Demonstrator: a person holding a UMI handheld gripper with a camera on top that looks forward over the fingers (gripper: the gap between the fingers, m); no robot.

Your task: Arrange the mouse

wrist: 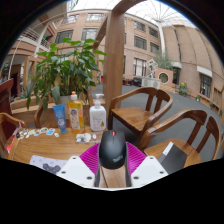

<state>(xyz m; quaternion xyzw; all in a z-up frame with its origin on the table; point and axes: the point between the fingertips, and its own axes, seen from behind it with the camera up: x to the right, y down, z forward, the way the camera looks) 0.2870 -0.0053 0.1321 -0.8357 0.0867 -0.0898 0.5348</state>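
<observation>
A black computer mouse [112,150] sits between my gripper's two fingers, with its tail end toward the camera. The magenta pads [92,156] press on both its sides. My gripper [112,158] is shut on the mouse and holds it above the wooden table [45,148]. The mouse hides what lies directly beneath it.
Bottles [75,110] and a white jar [98,115] stand on the table ahead, with small items [38,131] to the left and a potted plant [60,70] behind. Wooden chairs [140,108] stand to the right. A dark object [172,155] lies at the right.
</observation>
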